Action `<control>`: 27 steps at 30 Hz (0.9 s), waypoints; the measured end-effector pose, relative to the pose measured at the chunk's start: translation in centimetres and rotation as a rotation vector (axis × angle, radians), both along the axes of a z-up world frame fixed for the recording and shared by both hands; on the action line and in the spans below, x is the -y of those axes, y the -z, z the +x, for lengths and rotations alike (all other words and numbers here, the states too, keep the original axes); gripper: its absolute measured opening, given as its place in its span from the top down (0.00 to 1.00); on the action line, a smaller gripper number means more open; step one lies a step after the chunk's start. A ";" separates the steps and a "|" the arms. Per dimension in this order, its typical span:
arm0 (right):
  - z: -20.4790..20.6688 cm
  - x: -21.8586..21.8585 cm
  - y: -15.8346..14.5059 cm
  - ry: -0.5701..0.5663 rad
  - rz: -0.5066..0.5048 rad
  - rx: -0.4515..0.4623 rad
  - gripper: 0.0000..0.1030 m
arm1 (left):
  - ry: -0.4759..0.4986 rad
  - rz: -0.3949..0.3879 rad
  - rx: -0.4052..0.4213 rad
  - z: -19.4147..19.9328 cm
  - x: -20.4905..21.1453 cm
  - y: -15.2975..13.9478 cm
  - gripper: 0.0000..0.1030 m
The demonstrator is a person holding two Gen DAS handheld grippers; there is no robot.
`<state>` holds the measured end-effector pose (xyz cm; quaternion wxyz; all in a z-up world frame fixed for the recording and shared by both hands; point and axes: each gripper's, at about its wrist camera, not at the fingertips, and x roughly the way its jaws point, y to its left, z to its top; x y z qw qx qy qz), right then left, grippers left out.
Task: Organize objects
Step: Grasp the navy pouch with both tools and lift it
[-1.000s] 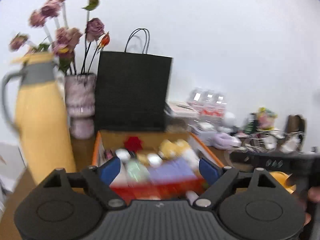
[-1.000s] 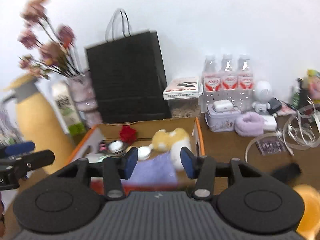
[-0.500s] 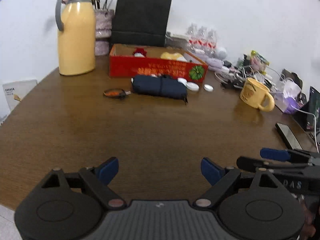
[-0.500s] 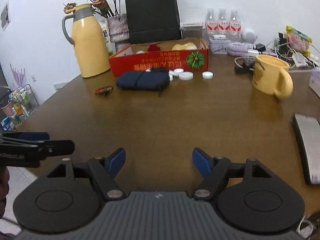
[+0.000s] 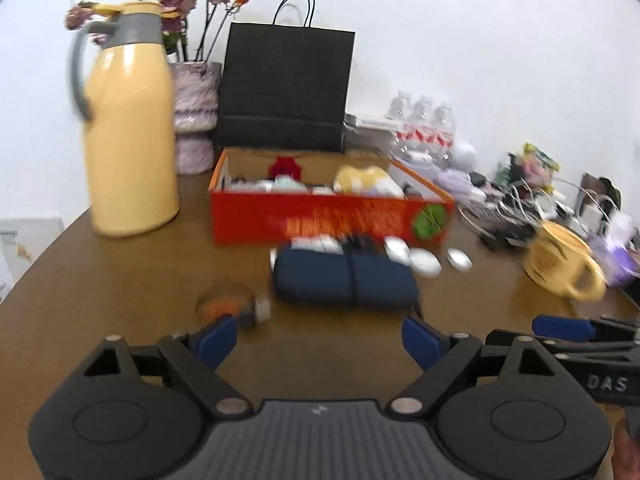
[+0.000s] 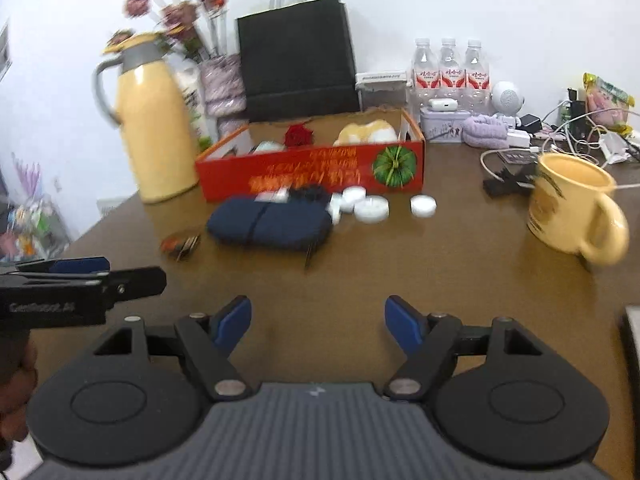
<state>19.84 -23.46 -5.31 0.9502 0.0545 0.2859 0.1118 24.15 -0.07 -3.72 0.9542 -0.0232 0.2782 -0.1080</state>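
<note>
Both grippers hovered low over the brown tabletop [image 6: 460,264], the left gripper [image 5: 316,338] and right gripper [image 6: 318,322] each with jaws wide and empty. The navy pouch [image 6: 270,222] lay at frame centre, before the red box [image 6: 312,172], white discs [image 6: 372,208] beside it.

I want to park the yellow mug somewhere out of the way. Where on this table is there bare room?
Bare wood lies between the grippers and the navy pouch, and between the white discs and the yellow mug. Crowded: the strip in front of the red box, and the back right corner with cables and water bottles.
</note>
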 end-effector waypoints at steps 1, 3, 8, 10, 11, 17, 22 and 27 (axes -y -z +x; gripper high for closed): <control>1.7 -0.1 0.1 0.008 0.027 0.012 0.26 | -0.013 -0.018 -0.024 2.4 0.0 0.2 0.15; 5.0 -0.3 0.6 0.018 0.080 0.007 0.27 | -0.020 -0.080 -0.080 6.1 0.0 1.0 0.17; 12.9 -0.7 3.0 0.046 0.204 -0.096 0.35 | -0.068 -0.186 -0.175 12.2 -0.8 3.4 0.23; 14.1 -1.1 3.7 0.061 0.191 -0.099 0.36 | -0.056 -0.246 -0.196 12.3 -1.6 4.1 0.37; 14.2 -1.3 3.9 0.050 0.187 -0.090 0.39 | -0.037 -0.261 -0.200 12.2 -1.6 4.1 0.43; 13.5 -1.5 4.3 0.026 0.179 -0.077 0.52 | -0.032 -0.242 -0.171 11.2 -1.4 4.2 0.60; 12.9 -1.3 3.5 0.046 0.173 -0.070 0.60 | -0.026 -0.196 -0.124 8.1 -0.2 2.5 0.61; 5.6 -0.4 1.0 0.022 0.164 -0.007 0.60 | -0.001 -0.212 -0.117 -0.1 -0.4 1.1 0.61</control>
